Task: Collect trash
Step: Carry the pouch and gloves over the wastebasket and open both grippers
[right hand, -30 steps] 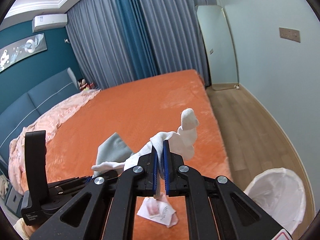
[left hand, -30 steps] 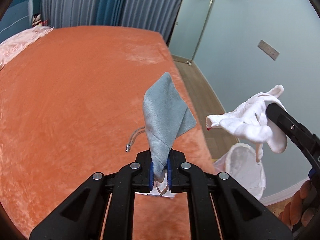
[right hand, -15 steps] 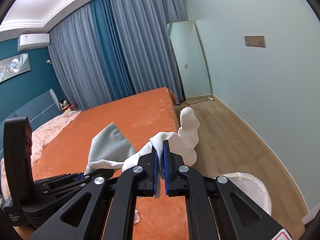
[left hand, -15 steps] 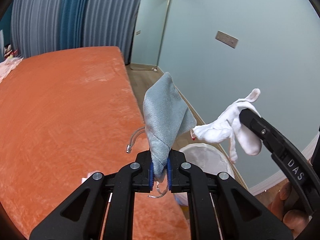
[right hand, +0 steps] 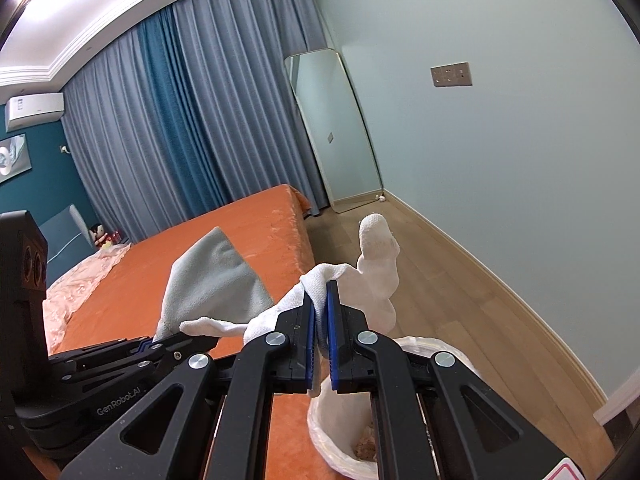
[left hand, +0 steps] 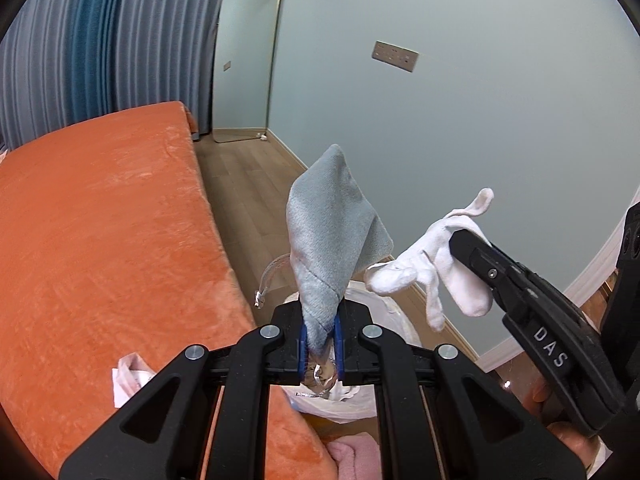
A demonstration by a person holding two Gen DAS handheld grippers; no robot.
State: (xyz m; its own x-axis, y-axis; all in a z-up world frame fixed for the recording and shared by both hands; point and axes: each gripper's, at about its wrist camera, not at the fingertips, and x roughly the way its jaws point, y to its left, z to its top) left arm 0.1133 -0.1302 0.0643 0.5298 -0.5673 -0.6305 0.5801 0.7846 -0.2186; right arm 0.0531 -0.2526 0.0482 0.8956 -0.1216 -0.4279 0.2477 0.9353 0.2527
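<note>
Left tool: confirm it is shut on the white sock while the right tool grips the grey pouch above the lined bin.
Swapped. The left wrist view shows the left tool shut on the grey pouch; the right tool grips the white sock above the lined bin.

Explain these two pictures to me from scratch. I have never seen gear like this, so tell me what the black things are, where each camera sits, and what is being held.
No robot here: a person holds a black two-finger clamp in each hand, and each clamp has a wide-angle camera looking forward along its fingers.

The left wrist view looks along the left gripper, which is shut on a grey cloth pouch with a drawstring. To its right you see the right gripper from the side.

The right wrist view looks along the right gripper, shut on a white sock.

Both are held up in the air beside the bed's orange blanket. A crumpled wrapper lies on the blanket. On the wooden floor next to the bed stands a bin lined with a white bag.
</note>
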